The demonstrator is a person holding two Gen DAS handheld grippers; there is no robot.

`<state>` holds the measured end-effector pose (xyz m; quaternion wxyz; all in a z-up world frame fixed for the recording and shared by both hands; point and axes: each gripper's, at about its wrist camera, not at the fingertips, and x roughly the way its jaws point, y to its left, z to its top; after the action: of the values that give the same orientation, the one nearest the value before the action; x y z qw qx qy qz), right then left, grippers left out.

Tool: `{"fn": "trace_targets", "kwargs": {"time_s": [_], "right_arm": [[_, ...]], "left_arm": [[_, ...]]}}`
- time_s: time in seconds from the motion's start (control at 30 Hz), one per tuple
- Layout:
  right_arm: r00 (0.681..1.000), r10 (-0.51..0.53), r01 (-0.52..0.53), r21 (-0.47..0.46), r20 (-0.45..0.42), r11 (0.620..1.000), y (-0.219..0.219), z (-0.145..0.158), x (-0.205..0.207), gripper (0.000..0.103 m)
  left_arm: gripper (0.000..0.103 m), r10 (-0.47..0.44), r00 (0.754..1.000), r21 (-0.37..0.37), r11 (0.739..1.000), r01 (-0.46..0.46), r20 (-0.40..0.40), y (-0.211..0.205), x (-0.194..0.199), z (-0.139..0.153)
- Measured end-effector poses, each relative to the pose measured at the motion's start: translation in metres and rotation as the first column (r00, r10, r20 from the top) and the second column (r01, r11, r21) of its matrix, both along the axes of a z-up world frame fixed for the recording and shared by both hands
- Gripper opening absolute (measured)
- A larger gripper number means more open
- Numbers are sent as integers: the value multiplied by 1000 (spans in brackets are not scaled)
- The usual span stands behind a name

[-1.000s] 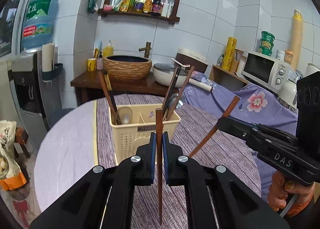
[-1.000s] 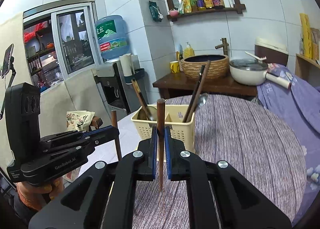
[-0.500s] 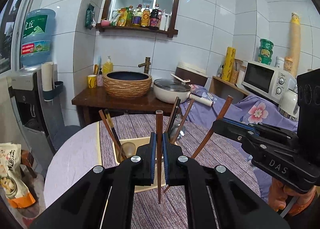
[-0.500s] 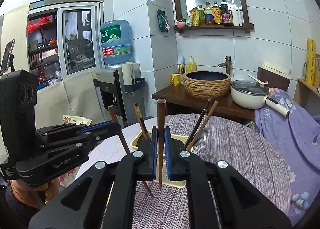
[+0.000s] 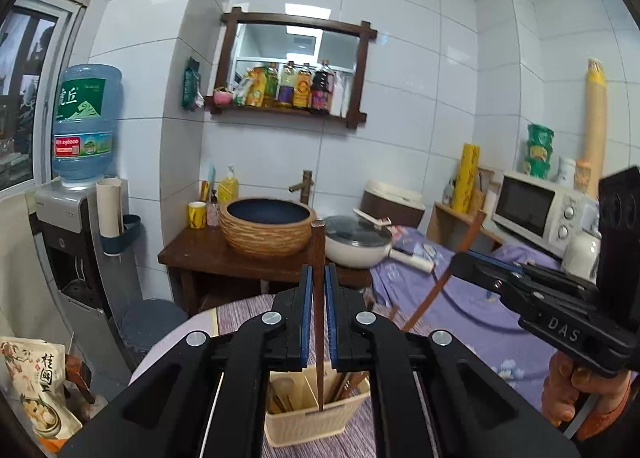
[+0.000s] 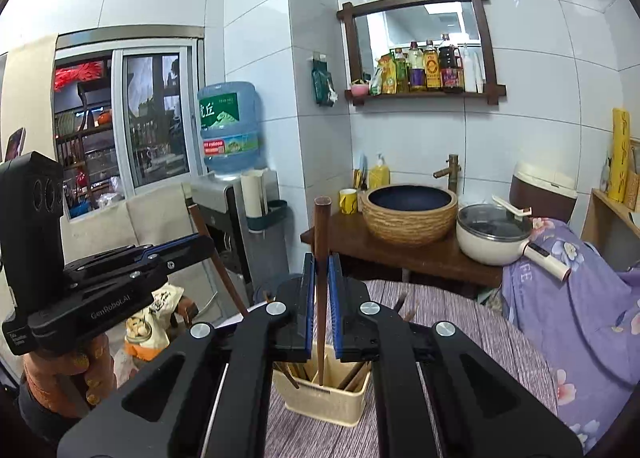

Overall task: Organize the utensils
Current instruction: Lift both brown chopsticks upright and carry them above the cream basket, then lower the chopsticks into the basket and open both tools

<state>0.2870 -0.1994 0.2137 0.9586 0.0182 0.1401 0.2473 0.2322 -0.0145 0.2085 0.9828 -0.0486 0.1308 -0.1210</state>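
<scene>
A cream plastic utensil basket stands on the striped tablecloth, with chopsticks and a spoon inside; it also shows in the right wrist view. My left gripper is shut on a brown chopstick, held upright with its lower tip at the basket's rim. My right gripper is shut on another brown chopstick, upright, its tip down inside the basket. Each gripper shows in the other's view, the right one and the left one, both above the basket.
A round table with a purple striped cloth holds the basket. Behind it stand a wooden stand with a woven basin and a white pot, a water dispenser, and a microwave at right.
Both grippers have risen and come over the basket, each still holding its chopstick. The chopstick tips now point down into the basket, which sits low in both views.
</scene>
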Motion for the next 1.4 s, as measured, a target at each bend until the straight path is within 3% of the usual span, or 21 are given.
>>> {"fn": "trace_targets", "kwargs": {"time_s": [0.1,0.2,0.67,0.83,1.03,1.13,1.17,1.2,1.23,1.37,1.4], "right_arm": [[1000,-21,20,2,19,1000,4,7,7,7],[999,-32,32,-6,5,999,11,-1,18,8],[986,-70,59,-73,-149,996,36,-108,62,8],[985,-68,57,-68,-158,996,36,-120,64,8],[986,-76,65,-75,-147,995,36,-125,66,8],[988,-82,73,-72,-128,995,35,-127,63,15],[990,-83,76,-68,-116,995,33,-127,61,19],[991,-86,80,-65,-106,995,31,-126,59,35],[991,-92,87,-58,-92,995,29,-125,55,50],[993,-116,115,-66,-7,991,19,-122,29,59],[992,-126,127,-72,20,989,16,-123,18,69]], "left_arm": [[7,38,999,2,999,-39,12,2,11,4],[7,44,999,-5,999,-44,-28,1,27,-11],[7,45,979,44,998,-37,-200,-17,62,-110],[7,58,973,56,997,-47,-222,-19,68,-128],[8,76,977,78,995,-62,-199,-20,66,-129],[32,90,982,96,993,-75,-167,-20,59,-126],[47,97,984,95,992,-83,-152,-19,54,-125],[55,105,985,90,992,-93,-135,-16,49,-123],[56,115,987,85,991,-106,-115,-13,40,-123],[73,141,988,105,985,-134,-64,-6,10,-129],[79,152,987,110,983,-145,-51,-5,3,-130]]}}
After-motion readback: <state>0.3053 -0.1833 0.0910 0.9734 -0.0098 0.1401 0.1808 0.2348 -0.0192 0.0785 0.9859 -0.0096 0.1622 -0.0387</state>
